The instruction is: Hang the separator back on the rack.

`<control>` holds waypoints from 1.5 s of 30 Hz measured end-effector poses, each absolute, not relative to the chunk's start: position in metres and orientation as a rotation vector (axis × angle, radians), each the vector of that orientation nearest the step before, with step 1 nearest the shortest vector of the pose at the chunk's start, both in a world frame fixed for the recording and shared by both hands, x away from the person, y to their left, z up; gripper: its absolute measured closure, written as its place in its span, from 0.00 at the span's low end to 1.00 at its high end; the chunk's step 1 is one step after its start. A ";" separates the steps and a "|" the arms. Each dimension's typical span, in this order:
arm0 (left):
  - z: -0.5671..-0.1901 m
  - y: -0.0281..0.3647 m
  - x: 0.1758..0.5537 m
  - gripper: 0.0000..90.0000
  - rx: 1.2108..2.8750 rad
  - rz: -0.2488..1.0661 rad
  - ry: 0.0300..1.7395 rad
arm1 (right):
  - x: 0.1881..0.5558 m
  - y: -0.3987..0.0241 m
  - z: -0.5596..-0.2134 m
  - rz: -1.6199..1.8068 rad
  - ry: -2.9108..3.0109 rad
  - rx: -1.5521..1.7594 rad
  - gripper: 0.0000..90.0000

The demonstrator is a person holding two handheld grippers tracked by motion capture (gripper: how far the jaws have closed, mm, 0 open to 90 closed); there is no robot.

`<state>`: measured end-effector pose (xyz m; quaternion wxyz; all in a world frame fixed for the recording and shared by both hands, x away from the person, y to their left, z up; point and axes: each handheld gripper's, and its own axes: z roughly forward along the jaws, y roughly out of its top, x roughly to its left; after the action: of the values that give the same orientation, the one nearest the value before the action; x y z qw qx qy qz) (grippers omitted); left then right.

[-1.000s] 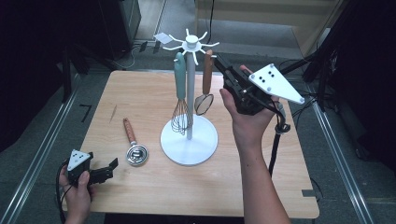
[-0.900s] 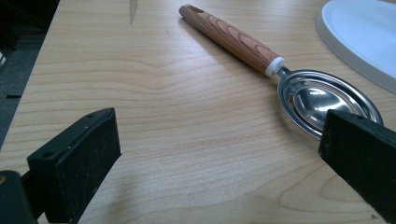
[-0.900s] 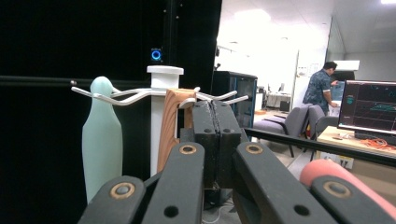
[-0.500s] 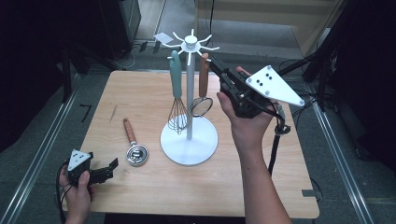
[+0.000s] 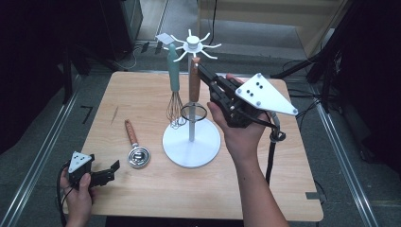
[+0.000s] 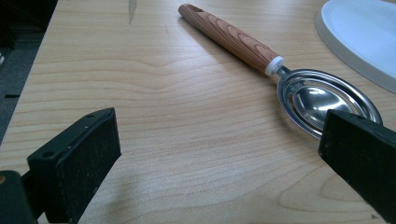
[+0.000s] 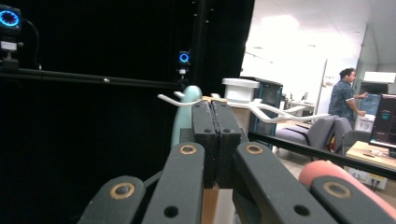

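Two utensils already hang from the rack (image 5: 191,142): a whisk (image 5: 174,90) with a teal handle and a strainer (image 5: 194,97) with a wooden one. A third, the spoon (image 5: 135,147), lies flat on the table (image 5: 156,198), just left of the rack's base.

Our right gripper (image 5: 204,74) has its jaws closed together at the top of the strainer's handle, beside the hooks; we cannot tell whether any of the handle is pinched between them. Our left gripper (image 5: 109,171) rests low near the table edge, jaws wide apart and holding nothing, facing the spoon's bowl.

We judge the spoon light and rigid. Its polished steel bowl looks slippery and curved, poor for flat pads. The wooden handle should offer more friction, so we would take it mid-handle, leaving free the end with the hanging hole (image 6: 194,9).
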<state>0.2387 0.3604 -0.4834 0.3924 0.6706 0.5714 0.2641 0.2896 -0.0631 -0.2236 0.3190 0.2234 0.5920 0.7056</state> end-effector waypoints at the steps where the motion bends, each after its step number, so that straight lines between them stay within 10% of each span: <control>1: -0.483 0.360 0.239 0.00 1.702 0.671 1.451 | 0.289 -0.061 -0.224 1.856 1.560 0.587 1.00; 22: -0.483 0.357 0.241 0.00 1.768 0.649 1.441 | 0.287 -0.078 -0.266 1.777 1.630 0.654 1.00; 45: -0.482 0.341 0.248 0.09 1.881 0.703 1.461 | 0.273 -0.149 -0.395 1.547 1.713 1.028 0.67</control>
<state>0.2481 0.3410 -0.4825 0.3232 0.7168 0.5568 0.2677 0.2728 -0.1488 -0.3955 0.3027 0.3876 0.6463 0.5835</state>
